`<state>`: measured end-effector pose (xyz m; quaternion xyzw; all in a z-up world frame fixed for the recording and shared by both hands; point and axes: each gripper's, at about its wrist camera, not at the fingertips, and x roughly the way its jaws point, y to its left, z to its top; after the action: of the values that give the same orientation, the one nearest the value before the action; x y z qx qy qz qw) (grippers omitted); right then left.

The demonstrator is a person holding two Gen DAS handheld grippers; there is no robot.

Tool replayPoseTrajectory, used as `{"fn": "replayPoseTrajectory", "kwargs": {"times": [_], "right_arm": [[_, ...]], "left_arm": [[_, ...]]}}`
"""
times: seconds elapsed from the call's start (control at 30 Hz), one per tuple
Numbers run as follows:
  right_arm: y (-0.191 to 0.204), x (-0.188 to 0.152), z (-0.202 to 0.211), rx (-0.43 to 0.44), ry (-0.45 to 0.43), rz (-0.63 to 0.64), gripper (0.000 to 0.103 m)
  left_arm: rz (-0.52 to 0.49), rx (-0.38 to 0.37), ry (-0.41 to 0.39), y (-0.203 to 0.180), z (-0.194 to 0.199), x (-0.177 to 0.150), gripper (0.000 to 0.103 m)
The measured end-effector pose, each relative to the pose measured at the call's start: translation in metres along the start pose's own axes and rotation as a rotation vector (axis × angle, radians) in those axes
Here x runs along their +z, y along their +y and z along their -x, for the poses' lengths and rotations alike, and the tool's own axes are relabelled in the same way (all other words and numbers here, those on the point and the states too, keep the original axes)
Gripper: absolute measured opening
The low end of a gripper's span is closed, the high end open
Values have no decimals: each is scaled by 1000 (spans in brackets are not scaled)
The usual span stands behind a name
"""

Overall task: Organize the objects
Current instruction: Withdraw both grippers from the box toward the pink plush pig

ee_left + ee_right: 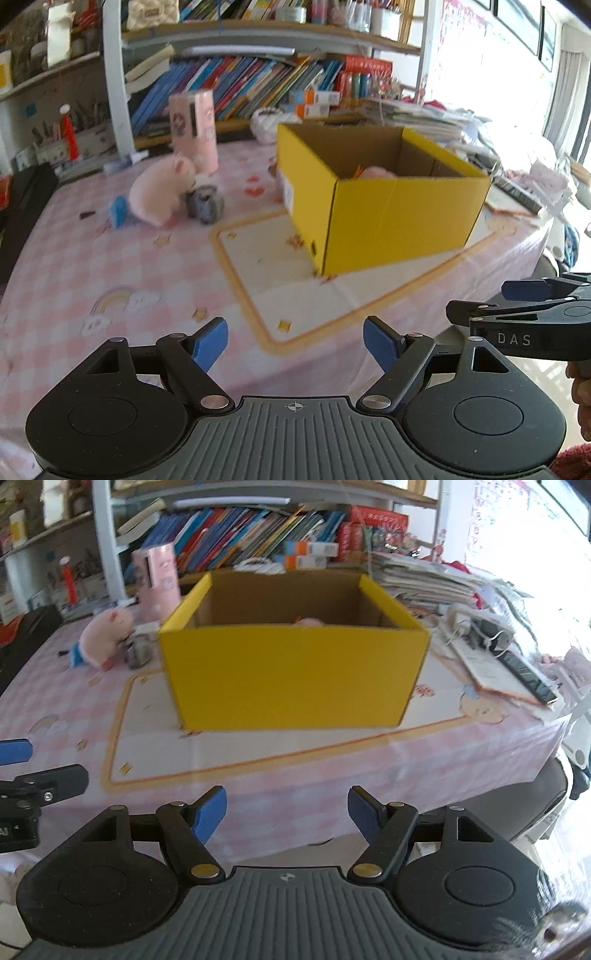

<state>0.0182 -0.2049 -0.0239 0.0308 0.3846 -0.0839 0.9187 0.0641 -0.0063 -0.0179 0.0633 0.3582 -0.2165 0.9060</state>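
Left gripper [295,341] spread wide with nothing between the blue pads, right gripper [287,814] a little narrower and likewise empty, both hanging near the table [110,266] edge. Ahead and left of the left gripper: pink plush pig [159,192] touching a small grey toy [205,205], tall pink carton [194,129] just behind; straight ahead of the right gripper: yellow box [291,675], something pink already inside. Probably best to bring the left gripper down over the pig's body, clear of the grey toy and the easily toppled carton, then close gently on the soft plush before carrying to the box.
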Motion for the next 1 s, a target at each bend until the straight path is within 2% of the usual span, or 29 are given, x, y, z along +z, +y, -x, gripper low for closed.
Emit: {"fn": "replayPoseTrajectory", "kwargs": {"times": [0.27,1.0], "right_arm": [[26,-11,6,39,23,25,72],[92,-14,15,151,12,125,73]], "left_arm": [[18,19,36,15,14,-19,83],[79,108,12,64,51,-42,83]]}}
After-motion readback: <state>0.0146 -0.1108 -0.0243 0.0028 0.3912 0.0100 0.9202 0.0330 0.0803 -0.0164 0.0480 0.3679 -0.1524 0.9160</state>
